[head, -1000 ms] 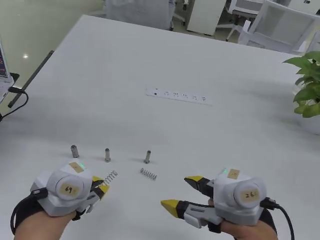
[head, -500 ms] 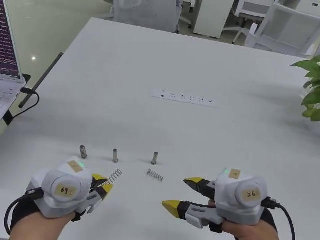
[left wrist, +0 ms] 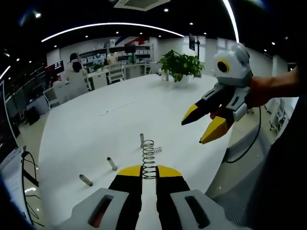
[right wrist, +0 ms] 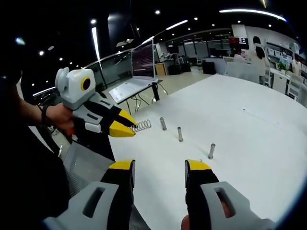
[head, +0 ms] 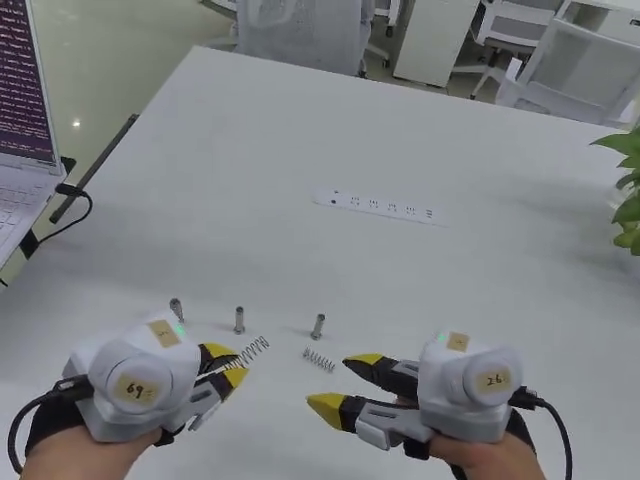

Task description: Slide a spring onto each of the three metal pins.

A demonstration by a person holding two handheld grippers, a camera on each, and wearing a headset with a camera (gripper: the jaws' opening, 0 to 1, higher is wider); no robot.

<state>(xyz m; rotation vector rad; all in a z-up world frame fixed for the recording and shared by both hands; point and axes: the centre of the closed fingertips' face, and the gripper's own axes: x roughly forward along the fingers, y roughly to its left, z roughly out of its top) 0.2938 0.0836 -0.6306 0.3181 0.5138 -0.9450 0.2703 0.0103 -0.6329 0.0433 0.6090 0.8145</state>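
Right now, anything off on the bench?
Nothing stands out. Left pin, middle pin and right pin all stand upright on the table. A loose spring lies flat beside the right pin, as expected mid-job. The left gripper holds a second spring, coils intact; the right gripper is open.

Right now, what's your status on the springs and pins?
Left gripper shut on a spring; right gripper open, empty. Left pin already sprung, middle pin and right pin bare, loose spring beside right pin. Way to pins open.
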